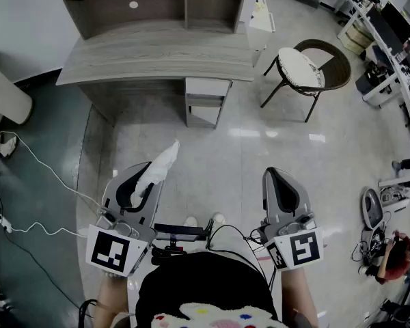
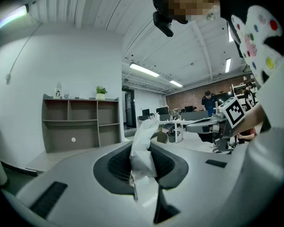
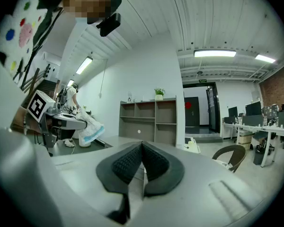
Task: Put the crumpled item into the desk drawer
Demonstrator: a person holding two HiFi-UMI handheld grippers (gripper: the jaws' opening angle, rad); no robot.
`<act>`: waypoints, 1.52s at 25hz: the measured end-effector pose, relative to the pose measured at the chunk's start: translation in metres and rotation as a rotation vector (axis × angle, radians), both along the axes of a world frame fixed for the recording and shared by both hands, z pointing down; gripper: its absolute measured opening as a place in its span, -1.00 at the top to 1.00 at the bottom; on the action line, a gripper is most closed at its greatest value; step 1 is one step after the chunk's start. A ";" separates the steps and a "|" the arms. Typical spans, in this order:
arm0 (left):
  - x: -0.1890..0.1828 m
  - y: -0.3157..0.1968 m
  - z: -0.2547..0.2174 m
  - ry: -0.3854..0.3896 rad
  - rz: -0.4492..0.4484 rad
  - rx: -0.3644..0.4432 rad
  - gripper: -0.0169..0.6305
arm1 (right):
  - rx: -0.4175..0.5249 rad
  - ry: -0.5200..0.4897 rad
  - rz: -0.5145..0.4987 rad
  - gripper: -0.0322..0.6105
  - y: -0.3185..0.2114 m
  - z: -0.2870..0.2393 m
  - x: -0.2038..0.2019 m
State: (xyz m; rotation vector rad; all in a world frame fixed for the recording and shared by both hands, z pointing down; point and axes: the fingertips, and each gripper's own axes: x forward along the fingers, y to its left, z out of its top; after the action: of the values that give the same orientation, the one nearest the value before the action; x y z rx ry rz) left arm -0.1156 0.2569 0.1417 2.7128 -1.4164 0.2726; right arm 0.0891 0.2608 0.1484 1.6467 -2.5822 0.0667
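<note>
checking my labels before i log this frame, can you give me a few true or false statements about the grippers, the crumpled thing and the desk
1. The left gripper is shut on the crumpled white item. True.
2. The right gripper holds a second crumpled item. False: its jaws are together with nothing between them.
3. The crumpled white item already lies in the desk drawer. False: it sticks up out of the left gripper, well short of the desk.
4. In the head view a chair stands on the floor to the right of the desk. True.
</note>
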 end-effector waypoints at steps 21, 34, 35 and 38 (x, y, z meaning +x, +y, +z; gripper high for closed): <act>-0.013 -0.002 0.000 0.000 0.042 0.001 0.73 | -0.045 0.002 0.061 0.88 0.006 0.007 -0.016; -0.021 -0.003 0.002 -0.007 0.081 0.011 0.74 | -0.050 0.025 0.108 0.87 0.019 0.006 -0.026; -0.021 -0.004 0.002 -0.009 0.080 0.011 0.73 | -0.049 0.039 0.101 0.87 0.017 0.007 -0.027; -0.020 -0.011 0.004 -0.011 0.071 0.017 0.74 | -0.045 0.056 0.083 0.87 0.008 0.010 -0.028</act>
State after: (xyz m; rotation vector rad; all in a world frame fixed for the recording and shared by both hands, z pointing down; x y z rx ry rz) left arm -0.1355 0.2460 0.1454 2.7835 -1.3330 0.2811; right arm 0.0606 0.2687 0.1587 1.7144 -2.4535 0.0815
